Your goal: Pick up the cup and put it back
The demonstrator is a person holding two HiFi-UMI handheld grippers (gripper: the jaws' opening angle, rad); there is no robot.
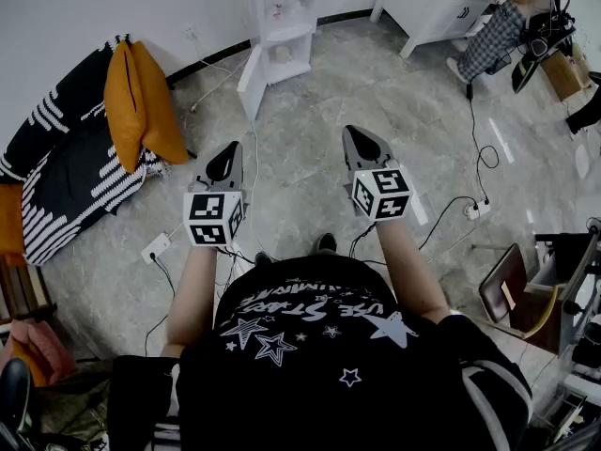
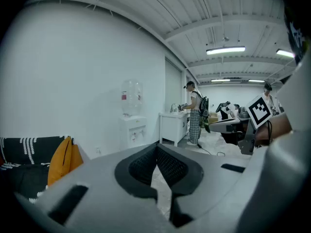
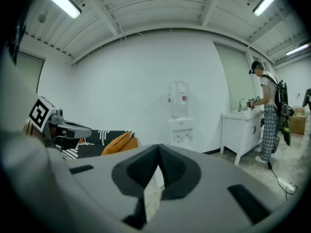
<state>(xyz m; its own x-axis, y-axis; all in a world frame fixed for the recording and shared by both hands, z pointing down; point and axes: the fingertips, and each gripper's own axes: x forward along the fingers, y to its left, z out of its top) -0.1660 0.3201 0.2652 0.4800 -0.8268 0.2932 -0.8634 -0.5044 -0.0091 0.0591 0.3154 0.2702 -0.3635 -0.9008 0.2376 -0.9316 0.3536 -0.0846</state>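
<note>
- Cup is not showing clearly in any view. A small pale object is sitting in the lower niche of the white water dispenser (image 1: pixel 280 22) at the upper middle of the head view, but it is too small to identify.
- Grey two-jaw left gripper (image 1: pixel 228 156) is hovering left of centre over the grey marbled floor (image 1: pixel 310 111). Its jaws are pressing together at the tips and grasping nothing; only floor is showing through the slit beneath them.
- Grey two-jaw right gripper (image 1: pixel 357 141) is hovering right of centre. It is likewise clenched tip to tip and carrying nothing.
- Only the head view is showing the wearer's black star-print shirt (image 1: pixel 310 346) along the bottom, the white power strip (image 1: pixel 155 247) at lower left, and both grippers side by side, apart.
- Only the gripper views are showing the clear bottle (image 3: pixel 178 93) sitting on top of the dispenser, and a person in checked trousers (image 3: pixel 266 115) standing at the white cabinet (image 3: pixel 240 130).
- Two orange cushions (image 1: pixel 141 106) are leaning on the black-and-white striped sofa (image 1: pixel 66 177) at the left of the head view.
- Each gripper view is catching the other gripper's black-and-white marker cube (image 2: pixel 260 109) at its edge.
</note>
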